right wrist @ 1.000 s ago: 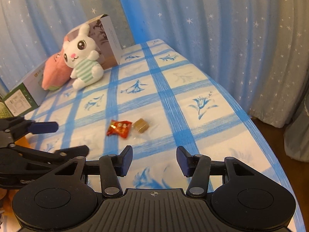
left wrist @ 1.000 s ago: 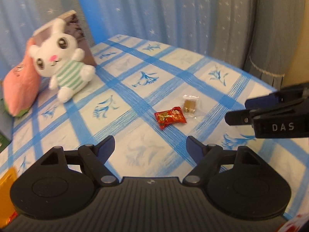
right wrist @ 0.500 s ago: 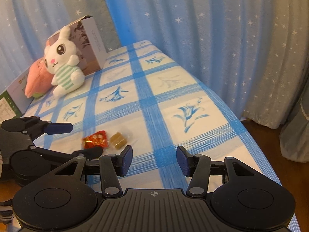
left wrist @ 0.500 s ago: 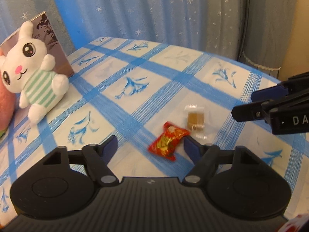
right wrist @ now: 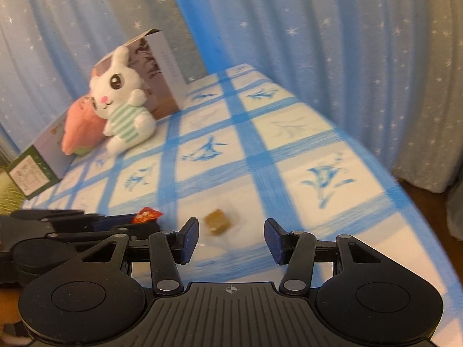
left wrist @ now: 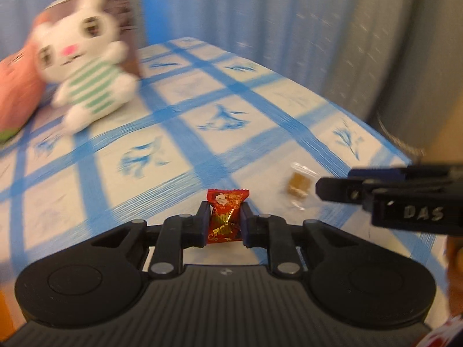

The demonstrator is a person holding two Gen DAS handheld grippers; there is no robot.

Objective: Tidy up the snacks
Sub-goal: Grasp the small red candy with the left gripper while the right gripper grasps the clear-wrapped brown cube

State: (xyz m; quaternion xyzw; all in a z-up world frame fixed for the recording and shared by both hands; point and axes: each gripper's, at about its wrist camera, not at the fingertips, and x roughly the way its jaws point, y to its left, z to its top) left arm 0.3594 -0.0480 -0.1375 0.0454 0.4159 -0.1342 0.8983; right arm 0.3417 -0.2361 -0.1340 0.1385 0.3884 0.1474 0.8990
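The left gripper [left wrist: 223,222] has its two blue pads clamped on the red snack packet [left wrist: 225,217], which stands upright between them with its crimped top poking above the fingertips. Its jaws have just been closing: a second ago they stood wide apart with the packet lying flat on the cloth well ahead of them, and now it is squeezed between them. To the right of those fingers, a little further out, the brown candy in clear wrap [left wrist: 298,186] lies on the tablecloth [left wrist: 179,133], just off the tips of the right gripper [right wrist: 232,238]. In the right wrist view that gripper's fingers stand apart, nothing between the pads; the candy sits just ahead of them, nearer the left finger, where earlier it lay further ahead.

The cloth is white with a blue grid and blue flower prints, covering a table whose edge drops away on the right. Far ahead and left of both sets of fingers sit a white plush rabbit [right wrist: 121,107] in a green-striped shirt, a pink plush [right wrist: 79,127] beside it, and a box [right wrist: 156,66] propped behind them. Blue star-print curtains [right wrist: 318,43] hang all round.

The left view is motion-blurred, so the rabbit and curtain smear. The packet's lower end is hidden by the pads, and its print cannot be read.
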